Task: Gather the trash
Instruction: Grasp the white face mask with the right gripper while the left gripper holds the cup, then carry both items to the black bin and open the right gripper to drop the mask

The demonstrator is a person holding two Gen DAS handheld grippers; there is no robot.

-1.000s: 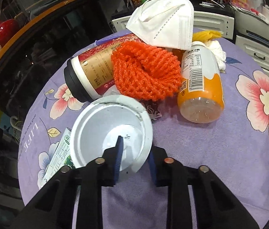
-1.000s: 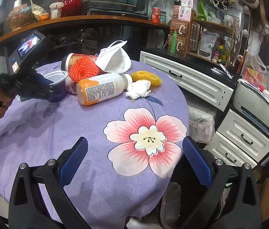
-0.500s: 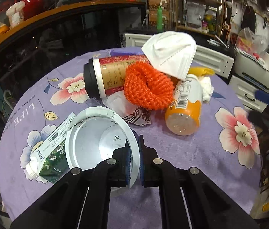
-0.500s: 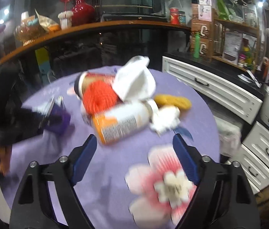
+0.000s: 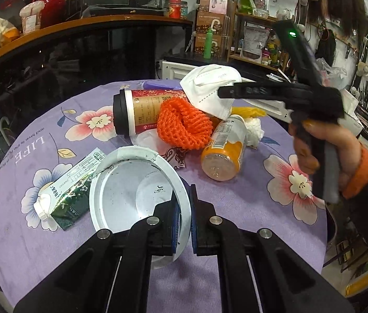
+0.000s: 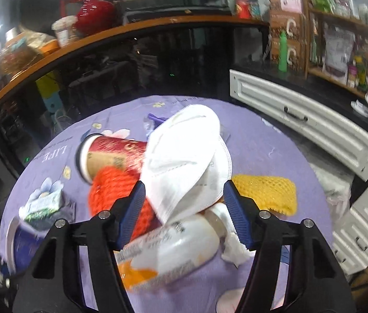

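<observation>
My left gripper [image 5: 184, 215] is shut on the rim of a white plastic cup [image 5: 131, 195], held above the purple flowered tablecloth [image 5: 249, 208]. Trash lies in a heap on it: a green carton [image 5: 64, 198], a red paper cup with a black lid [image 5: 142, 112], an orange foam net [image 5: 184, 125], a white face mask [image 6: 184, 161], an orange-capped bottle lying down [image 5: 223, 146], a yellow net [image 6: 267, 193] and a crumpled tissue [image 5: 254, 130]. My right gripper [image 6: 184, 206] is open, its fingers [image 6: 131, 206] on either side of the mask, just above the bottle [image 6: 173, 247].
The round table's edge drops off on all sides. A dark counter with an orange rim [image 5: 53, 26] curves behind it. White drawers [image 6: 301, 127] and cluttered shelves [image 6: 340, 39] stand at the right. The hand holding my right gripper [image 5: 322, 140] hangs over the table's right side.
My left gripper has closed on the white cup's rim and lifted it back from the heap. My right gripper has swept in over the table to the face mask and narrowed.
</observation>
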